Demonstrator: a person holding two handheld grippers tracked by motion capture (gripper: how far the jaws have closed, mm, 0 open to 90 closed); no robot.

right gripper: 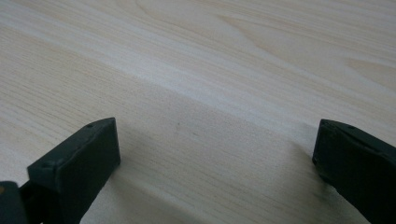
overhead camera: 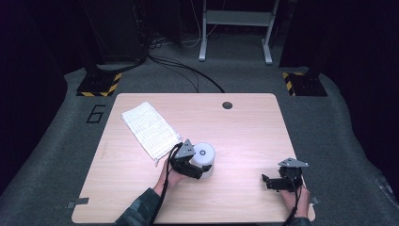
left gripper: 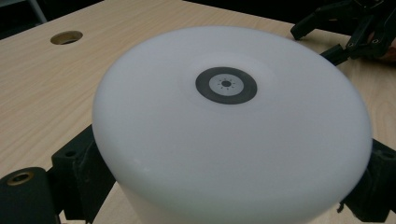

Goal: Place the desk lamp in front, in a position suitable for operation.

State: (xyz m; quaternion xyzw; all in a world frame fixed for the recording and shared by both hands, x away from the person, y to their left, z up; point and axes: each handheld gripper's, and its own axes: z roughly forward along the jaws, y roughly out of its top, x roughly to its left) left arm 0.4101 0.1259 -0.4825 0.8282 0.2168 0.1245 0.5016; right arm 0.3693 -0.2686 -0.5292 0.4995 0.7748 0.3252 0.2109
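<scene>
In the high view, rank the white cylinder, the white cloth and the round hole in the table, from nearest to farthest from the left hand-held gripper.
1. White cylinder: between the jaws of the left hand-held gripper.
2. White cloth: up-left of it.
3. Round hole: near the far edge.

We count one white cylinder (overhead camera: 205, 159), one folded white cloth (overhead camera: 149, 129), two tools, left tool (overhead camera: 197, 170) and right tool (overhead camera: 269, 181), on one bench (overhead camera: 244, 136).
</scene>
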